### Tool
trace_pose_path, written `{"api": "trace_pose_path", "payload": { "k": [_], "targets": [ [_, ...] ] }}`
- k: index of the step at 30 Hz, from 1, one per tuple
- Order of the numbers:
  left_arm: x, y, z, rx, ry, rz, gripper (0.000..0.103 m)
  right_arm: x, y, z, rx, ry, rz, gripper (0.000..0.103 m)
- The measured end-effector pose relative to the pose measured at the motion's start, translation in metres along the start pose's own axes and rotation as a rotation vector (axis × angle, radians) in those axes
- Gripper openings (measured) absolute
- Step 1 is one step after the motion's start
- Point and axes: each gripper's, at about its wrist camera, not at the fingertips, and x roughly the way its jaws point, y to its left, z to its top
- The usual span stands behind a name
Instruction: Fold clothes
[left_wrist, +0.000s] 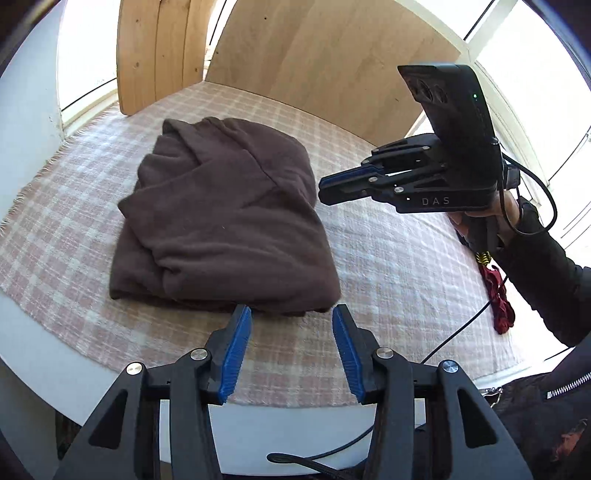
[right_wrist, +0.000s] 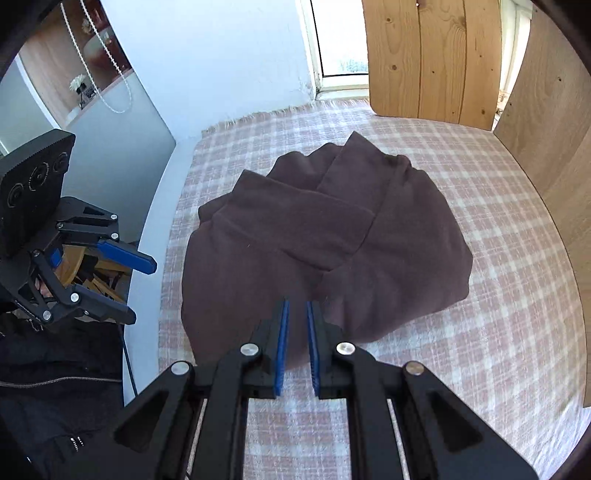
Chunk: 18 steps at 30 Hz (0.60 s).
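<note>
**Brown garment sitting folded on the checked cloth, both grippers off it**

- Brown garment (left_wrist: 225, 221) is lying in a folded bundle on the pink-and-white checked cloth (left_wrist: 388, 266) covering the white table (left_wrist: 22, 328). Layers are overlapping on top; a sleeve-like flap is running diagonally across the upper face. Edges are uneven, not a crisp rectangle.
- Left gripper (left_wrist: 291, 314) is hovering just short of the bundle's near edge, jaws spread wide, blue pads (left_wrist: 236, 347) facing each other with nothing between them. Not touching the fabric, as far as the left wrist view shows.
- Right gripper (right_wrist: 296, 308) is sitting over the near side of the garment, jaws nearly together with a narrow gap showing between the pads. No fabric is visible in that gap. In the left wrist view it is hanging in the air to the right of the bundle, clear of it, held by a hand (left_wrist: 491, 218) in a dark sleeve.
- Containers: none in frame, so nothing to report there.
- Wooden panels (right_wrist: 432, 59) are standing along the far edge of the table, behind the garment.
- A small red item (left_wrist: 496, 299) is lying at the right edge of the cloth, well apart from the garment; can't tell what it is.
</note>
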Motion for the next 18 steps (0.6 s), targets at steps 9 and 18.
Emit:
{"api": "trace_pose_path", "payload": {
  "k": [9, 18],
  "targets": [
    [0.038, -0.017, -0.008, 0.031, 0.018, 0.025, 0.017, 0.007, 0.024, -0.033, 0.067, 0.041, -0.070, 0.009],
    [0.040, -0.021, 0.000, 0.114, -0.021, 0.069, 0.011, -0.023, 0.026, -0.057, 0.164, -0.020, -0.084, 0.010]
  ]
}}
